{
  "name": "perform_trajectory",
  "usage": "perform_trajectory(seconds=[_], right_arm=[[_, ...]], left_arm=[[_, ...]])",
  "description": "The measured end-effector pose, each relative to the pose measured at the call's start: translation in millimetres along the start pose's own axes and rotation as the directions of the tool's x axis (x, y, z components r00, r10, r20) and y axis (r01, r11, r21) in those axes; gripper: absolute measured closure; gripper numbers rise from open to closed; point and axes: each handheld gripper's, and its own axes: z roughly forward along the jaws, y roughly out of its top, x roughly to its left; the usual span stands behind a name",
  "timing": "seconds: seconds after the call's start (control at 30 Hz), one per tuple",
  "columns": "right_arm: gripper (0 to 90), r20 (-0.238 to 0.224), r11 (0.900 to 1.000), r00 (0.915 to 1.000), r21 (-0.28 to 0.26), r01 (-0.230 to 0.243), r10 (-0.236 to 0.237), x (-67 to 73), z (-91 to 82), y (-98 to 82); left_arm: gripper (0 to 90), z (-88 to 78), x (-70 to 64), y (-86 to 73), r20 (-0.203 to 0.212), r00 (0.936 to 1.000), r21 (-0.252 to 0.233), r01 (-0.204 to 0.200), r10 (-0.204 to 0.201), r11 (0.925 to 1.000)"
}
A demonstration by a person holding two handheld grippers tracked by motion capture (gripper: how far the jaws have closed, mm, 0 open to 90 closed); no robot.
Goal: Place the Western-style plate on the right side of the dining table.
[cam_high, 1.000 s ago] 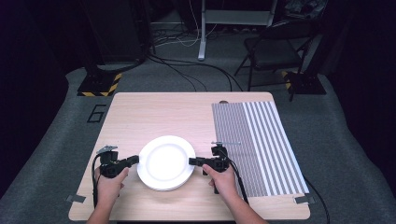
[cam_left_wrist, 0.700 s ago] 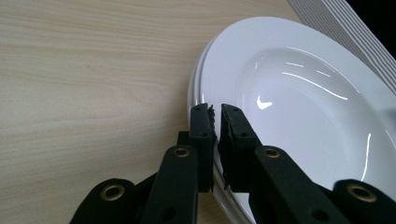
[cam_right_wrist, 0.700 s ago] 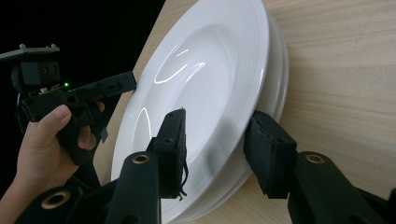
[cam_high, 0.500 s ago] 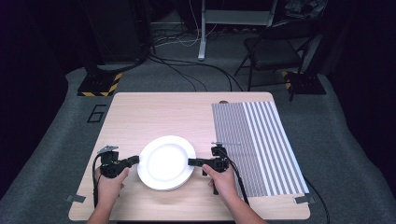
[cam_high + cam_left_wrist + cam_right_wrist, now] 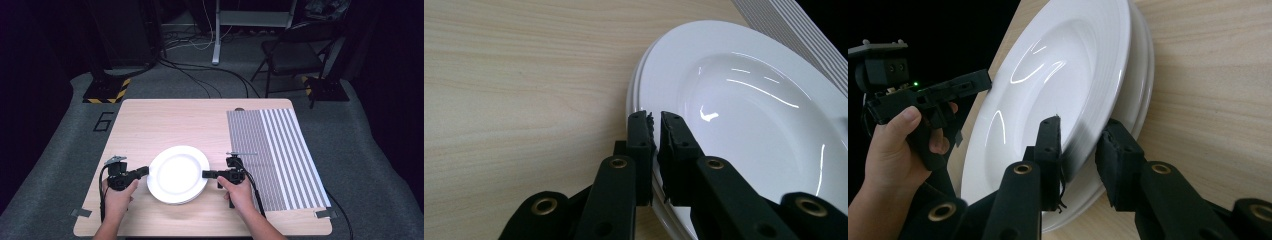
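A stack of white plates (image 5: pixel 177 175) lies near the front of the wooden table (image 5: pixel 165 120). My left gripper (image 5: pixel 146 171) meets its left rim. In the left gripper view the jaws (image 5: pixel 656 117) are shut on the rim of the top plate (image 5: pixel 749 100). My right gripper (image 5: pixel 205 174) is at the right rim. In the right gripper view its jaws (image 5: pixel 1080 127) have just been closing, with the rim of the top plate (image 5: pixel 1063 65) between them and a thin shadowed gap at the inner jaw. Across the plate, the left gripper (image 5: pixel 983 80) is held by a hand (image 5: pixel 893 145).
A grey and white striped mat (image 5: pixel 272 150) covers the table's right part, just right of my right hand. Bare wood lies behind the plates. A chair (image 5: pixel 295 55) and cables are on the floor beyond the table's far edge.
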Motion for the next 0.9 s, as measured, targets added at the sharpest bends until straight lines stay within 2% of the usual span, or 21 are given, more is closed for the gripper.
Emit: perform_trajectory(seconds=[0.2,0.4,0.73,0.83,0.9], right_arm=[[72.9,-0.024,1.000,0.9995,0.005,-0.023,0.023,-3.3,1.9,0.9],[72.8,-0.020,0.999,0.9993,0.003,-0.032,0.032,-2.1,2.3,0.1],[75.6,-0.049,0.997,0.9960,0.007,-0.074,0.074,-6.1,2.9,0.2],[76.4,-0.070,0.997,0.9941,0.009,-0.082,0.083,-8.5,2.1,0.4],[76.3,-0.070,0.998,0.9952,0.011,-0.068,0.069,-8.1,1.3,0.5]], left_arm=[[83.8,0.0,-1.3,-0.4,-0.004,1.0000,0.000,0.005,-0.005,1.0000],[83.8,0.5,-1.3,-0.4,-0.006,1.0000,-0.003,0.002,-0.002,1.0000],[83.7,0.3,-1.0,-0.8,-0.001,1.0000,-0.005,0.001,-0.001,1.0000],[83.9,0.1,-1.3,-1.3,-0.002,1.0000,-0.002,-0.006,0.006,1.0000],[84.0,0.5,-1.6,-1.7,-0.001,0.9999,-0.010,-0.013,0.013,0.9999]])
